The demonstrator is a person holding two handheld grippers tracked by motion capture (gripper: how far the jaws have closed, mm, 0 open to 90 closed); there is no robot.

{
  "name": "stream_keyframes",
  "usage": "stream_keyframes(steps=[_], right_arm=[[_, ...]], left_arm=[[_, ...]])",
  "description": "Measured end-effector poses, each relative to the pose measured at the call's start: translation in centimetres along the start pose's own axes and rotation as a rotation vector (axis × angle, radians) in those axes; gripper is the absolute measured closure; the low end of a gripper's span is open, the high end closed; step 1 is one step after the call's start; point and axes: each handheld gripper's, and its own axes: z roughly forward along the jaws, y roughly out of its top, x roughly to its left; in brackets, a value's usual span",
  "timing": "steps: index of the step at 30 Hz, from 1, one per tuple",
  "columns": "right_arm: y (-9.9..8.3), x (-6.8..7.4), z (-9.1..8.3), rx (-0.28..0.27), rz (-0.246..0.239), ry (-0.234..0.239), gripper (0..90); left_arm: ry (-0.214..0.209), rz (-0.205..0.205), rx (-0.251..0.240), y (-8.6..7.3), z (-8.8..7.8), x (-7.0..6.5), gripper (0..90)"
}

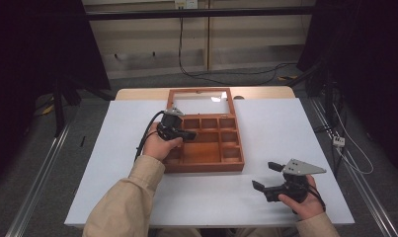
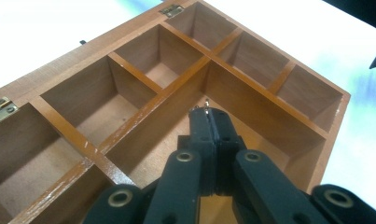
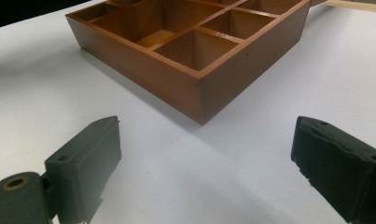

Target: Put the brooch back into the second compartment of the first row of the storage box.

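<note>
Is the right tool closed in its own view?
No: the right tool has its jaws standing wide apart above the bare white table.

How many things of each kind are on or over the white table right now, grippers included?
Wooden compartment box: 1
Black grippers: 2, the left gripper over the box and the right gripper over bare table
Total: 3

The brown wooden box (image 1: 205, 143) lies flat in the middle of the white table (image 1: 112, 163). Its glass lid (image 1: 201, 101) is open and lies back. Thin walls split the inside into small and big spaces.
</note>
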Motion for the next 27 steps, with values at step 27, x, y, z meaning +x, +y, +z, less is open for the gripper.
stream_keyframes(steps=[27], right_arm=[[0.0, 0.0, 0.1, 0.000, -0.003, 0.007, 8.3]], left_arm=[[0.030, 0.000, -0.004, 1.3, -0.1, 1.2, 90.0]])
